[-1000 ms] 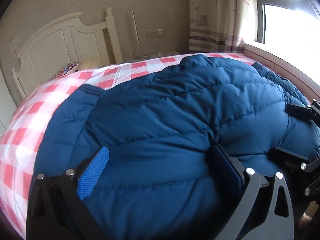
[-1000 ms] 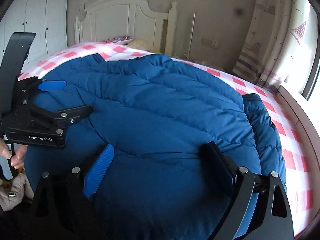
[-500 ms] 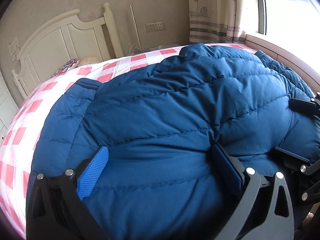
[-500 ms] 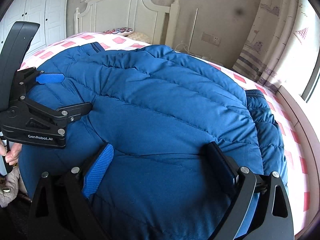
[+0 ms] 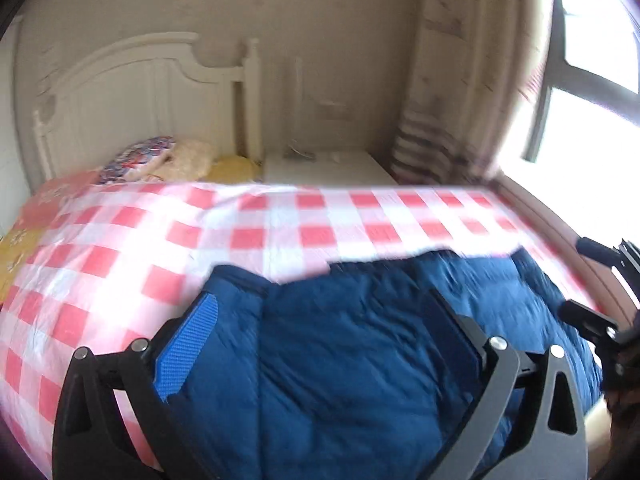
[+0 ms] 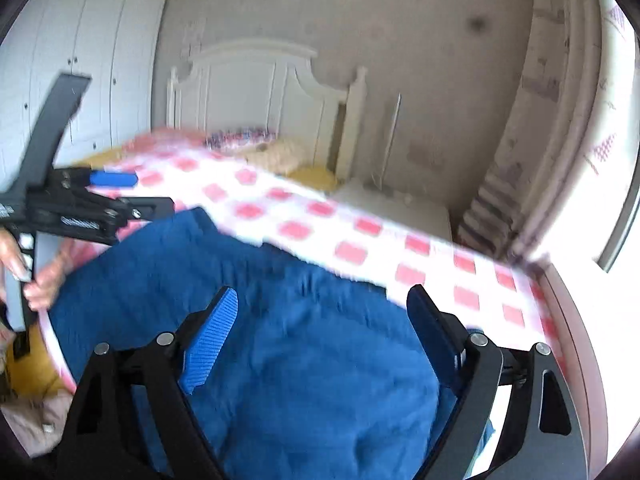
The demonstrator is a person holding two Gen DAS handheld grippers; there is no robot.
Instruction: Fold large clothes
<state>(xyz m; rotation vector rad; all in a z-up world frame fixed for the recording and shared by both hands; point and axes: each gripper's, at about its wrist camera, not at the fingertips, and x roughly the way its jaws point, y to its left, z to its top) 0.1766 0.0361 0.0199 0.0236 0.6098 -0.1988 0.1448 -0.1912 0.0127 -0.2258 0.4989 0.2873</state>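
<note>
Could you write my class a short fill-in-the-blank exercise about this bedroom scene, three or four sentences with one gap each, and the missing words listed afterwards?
1. The puffy jacket lying on the bed is ____ in colour.
2. The bedsheet has a pattern of white and ____ checks.
3. The headboard at the far end of the bed is painted ____.
4. The pads on the gripper fingers are ____ in colour.

Missing words: blue; red; white; blue
</note>
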